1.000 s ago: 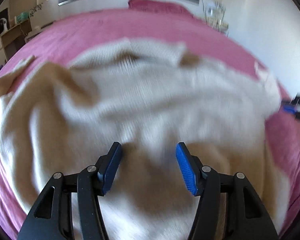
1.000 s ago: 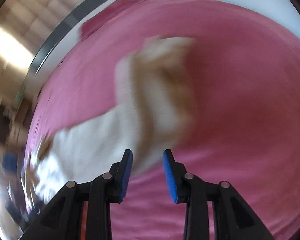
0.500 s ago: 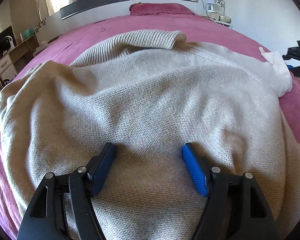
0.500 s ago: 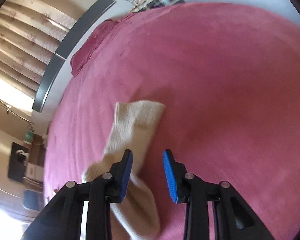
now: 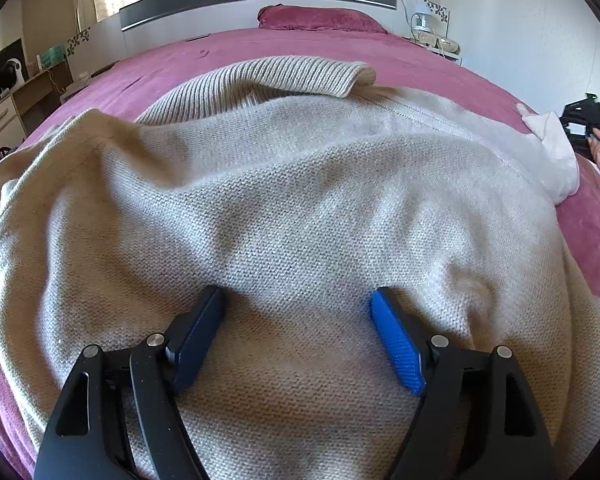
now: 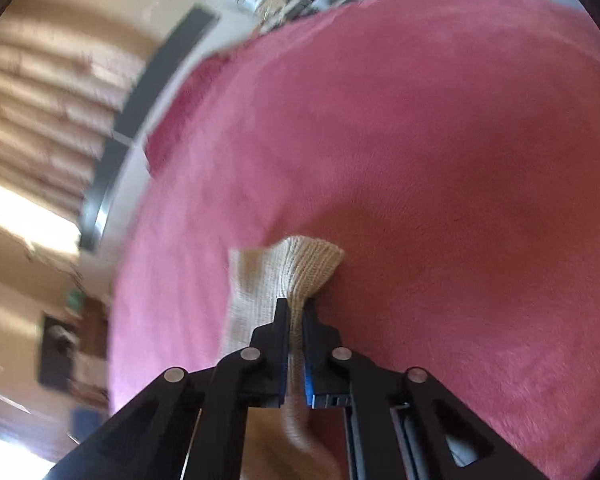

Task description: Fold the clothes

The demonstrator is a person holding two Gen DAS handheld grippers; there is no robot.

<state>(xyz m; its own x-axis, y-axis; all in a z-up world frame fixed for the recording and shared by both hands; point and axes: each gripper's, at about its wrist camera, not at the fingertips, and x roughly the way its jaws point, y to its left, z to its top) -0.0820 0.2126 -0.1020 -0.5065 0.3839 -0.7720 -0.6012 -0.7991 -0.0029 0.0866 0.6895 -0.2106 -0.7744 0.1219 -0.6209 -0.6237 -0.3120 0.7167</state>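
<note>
1. The left gripper [image 5: 298, 312] spreads its jaws wider than a second ago and they are opening now, pads resting on the sweater [image 5: 284, 200] with nothing pinched.
2. The sweater, blurred a second ago in the left view, now lies sharp.
3. The right gripper [image 6: 296, 312], open over the cuff [image 6: 296, 264] half a second ago, now has its pads clamped on it.
4. In the right view the cuff now sits nearer, at the fingertips, with the bedspread [image 6: 440, 160] beyond it.

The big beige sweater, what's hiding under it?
Around the sweater only the pink bedspread shows, so it lies on the bed. Whatever might be underneath is covered by the knit and can't be seen.
</note>
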